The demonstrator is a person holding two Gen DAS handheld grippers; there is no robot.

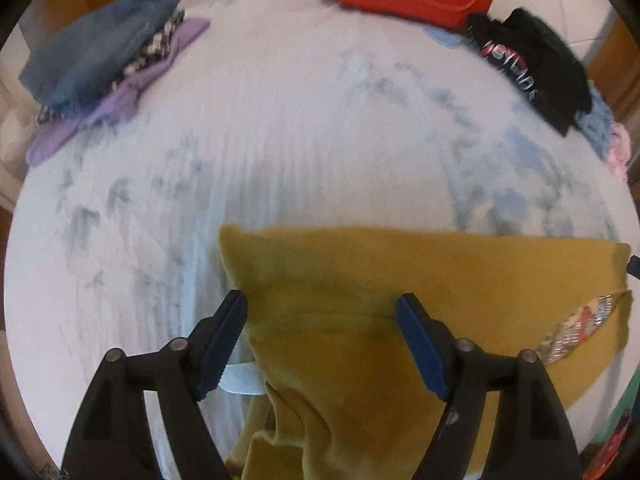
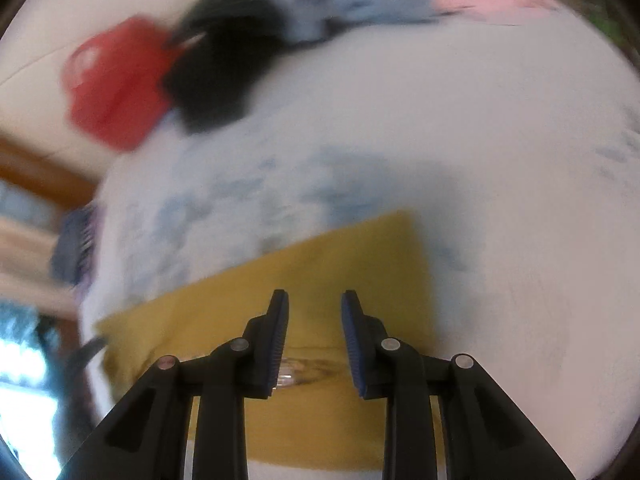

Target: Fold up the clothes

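Below, soft mustard garment, folded straight-edged, on crinkled sheet.

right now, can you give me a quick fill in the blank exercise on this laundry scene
1. The garment under the left gripper is ____ in colour.
2. At the far edge of the bed sheet, beside the black shirt, sits a ____ bag.
3. The jeans lie on ____ of the folded pile.
4. Both grippers, the right gripper included, have their jaws ____.

Missing words: mustard yellow; red; top; open
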